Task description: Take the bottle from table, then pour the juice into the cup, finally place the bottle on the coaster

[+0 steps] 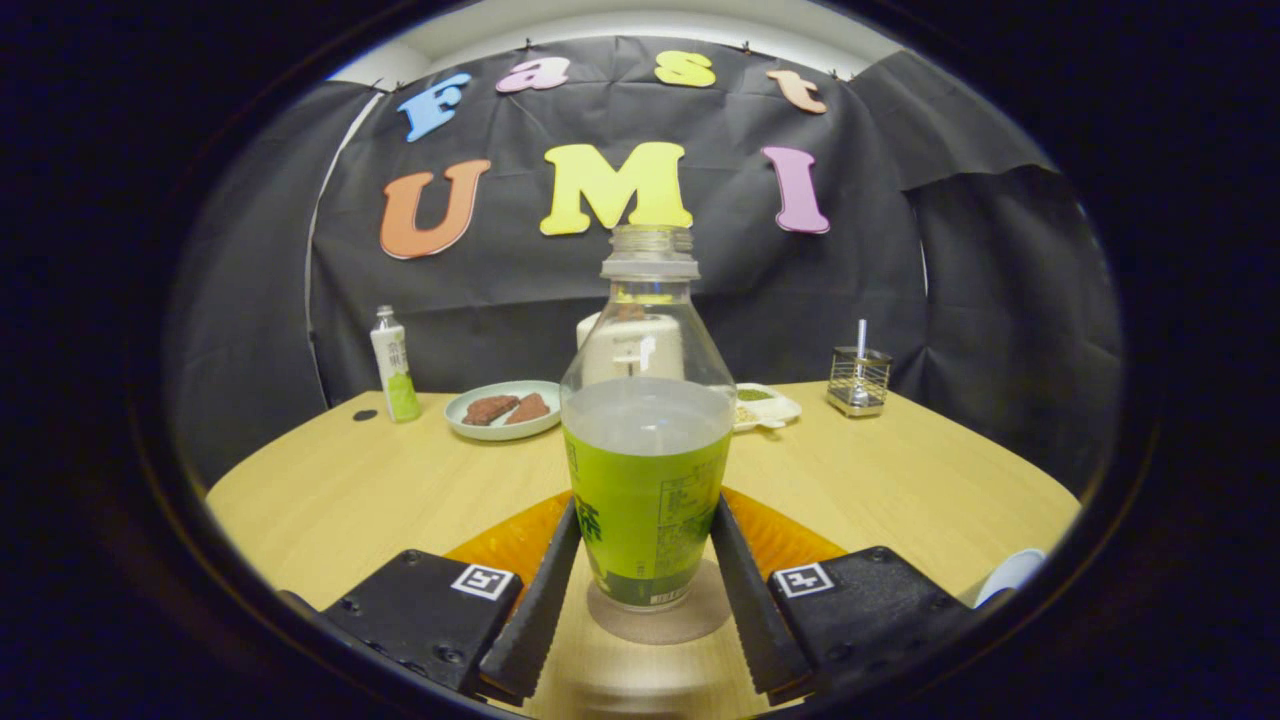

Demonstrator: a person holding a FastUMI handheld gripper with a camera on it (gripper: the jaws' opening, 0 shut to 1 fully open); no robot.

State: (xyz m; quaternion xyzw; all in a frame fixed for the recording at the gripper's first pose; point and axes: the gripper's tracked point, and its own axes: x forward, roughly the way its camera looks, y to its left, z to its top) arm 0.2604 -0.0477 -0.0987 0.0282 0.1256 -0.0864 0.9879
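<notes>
A clear plastic bottle (648, 470) with a green label and no cap stands upright between my fingers. It rests on a round brownish coaster (690, 620) on the wooden table (330, 490), and pale liquid fills it to just above the label. My gripper (646, 520) is shut on the bottle, each fingertip pressing a side of the label low on its body. A white rounded rim (1010, 575), maybe the cup, peeks out beside the right finger's housing.
An orange mat (510, 540) lies under and behind the bottle. Farther back stand a small green-and-white bottle (394, 365), a plate with brown pieces (505, 410), a white container (600, 335), a small white dish (765, 405) and a wire holder (858, 380).
</notes>
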